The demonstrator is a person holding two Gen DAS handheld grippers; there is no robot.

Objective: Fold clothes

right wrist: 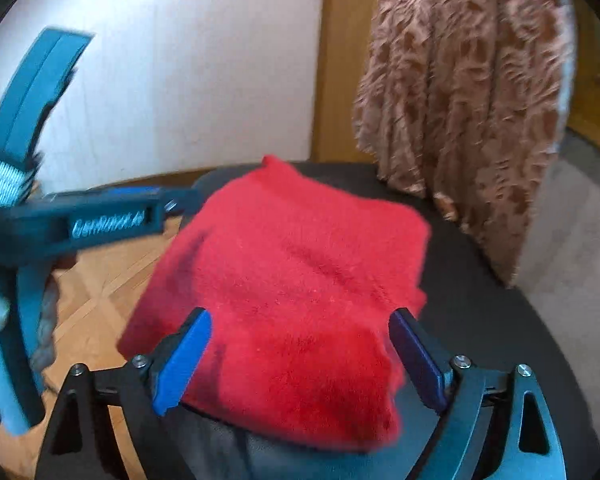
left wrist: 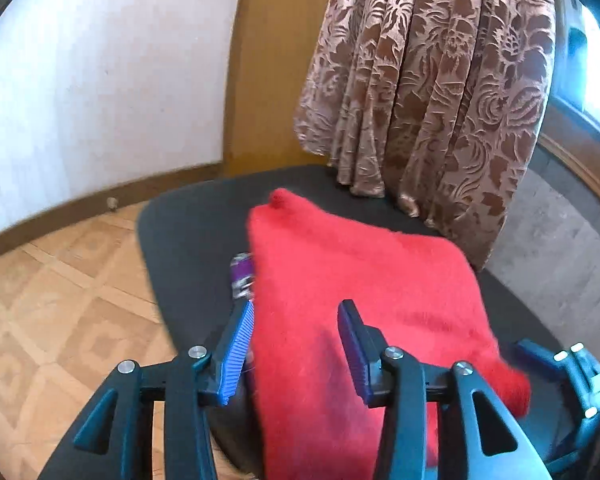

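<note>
A folded red fleecy cloth lies on the black tabletop. My left gripper is open over the cloth's near left part: its left pad stands at the cloth's edge and its right finger rests on top of the fabric. In the right wrist view the same red cloth fills the gap of my right gripper, whose jaws stand wide, open, a pad at each side of the near fold. A small purple item pokes out by the cloth's left edge. The cloth's underside is hidden.
A brown patterned curtain hangs down onto the table's far right edge. Wooden parquet floor lies left of the table, below a white wall. Grey flooring shows at right. Grey fabric sits under the cloth's near edge.
</note>
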